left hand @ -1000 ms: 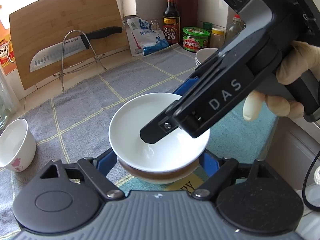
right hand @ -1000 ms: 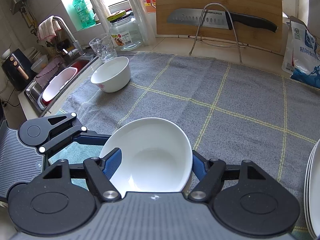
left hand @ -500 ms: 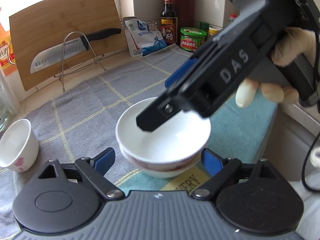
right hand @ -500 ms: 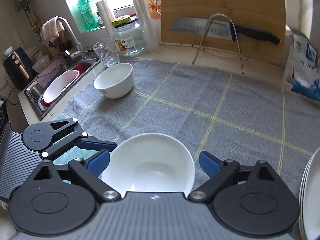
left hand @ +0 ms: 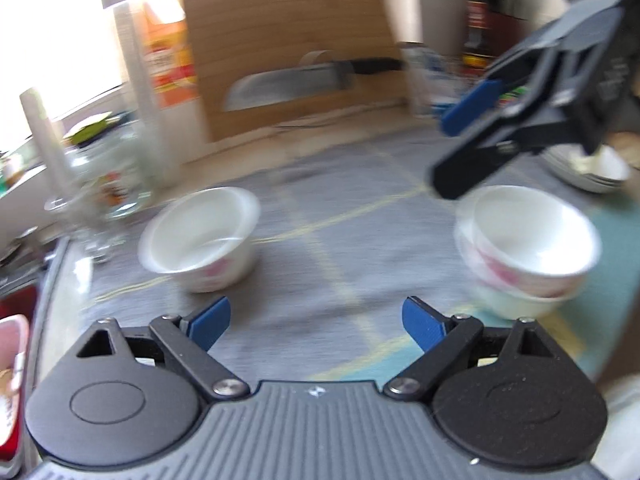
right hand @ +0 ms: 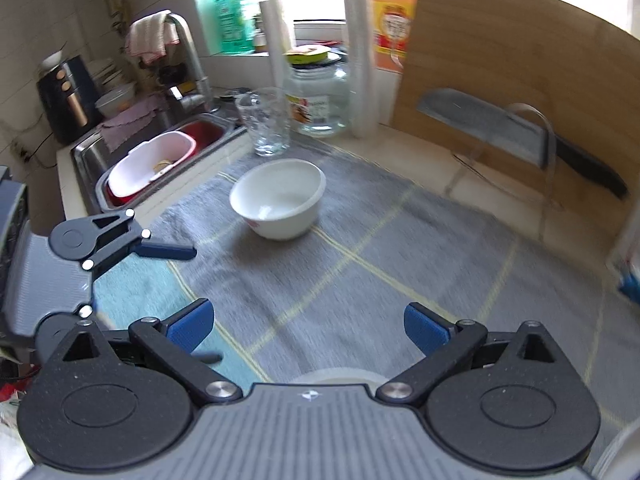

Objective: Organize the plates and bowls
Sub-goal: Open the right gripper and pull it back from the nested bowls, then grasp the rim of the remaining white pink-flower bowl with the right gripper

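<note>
Hovering over the grey checked cloth (right hand: 400, 248), both grippers are angled down at the counter with nothing in them. The left gripper (left hand: 316, 322) has its blue pads spread apart over bare cloth, and the right gripper (right hand: 306, 328) has just been opening its jaws and now they stand really wide, also with only cloth between them. From the left camera you can see the right gripper tilted nose-down just above the stacked bowls (left hand: 528, 240), not touching as far as I can tell, though that view is pretty smeared. The stack is two white bowls with pink print, nested, sitting at the near right where the grey cloth meets a teal towel (left hand: 616, 248). A single bowl (right hand: 278, 198) sits alone farther back on the cloth toward the sink (right hand: 92, 160), with a glass (right hand: 266, 124) and a big jar (right hand: 320, 100) just behind it. A pile of plates (left hand: 588, 172) sits behind the stack on the right. Lots of open cloth between the lone bowl and the stack. The back edge is crowded though: a cutting board (right hand: 520, 72) leaning up with a knife (right hand: 516, 136) on a wire stand. The left edge of the cloth runs right along the sink rim.
</note>
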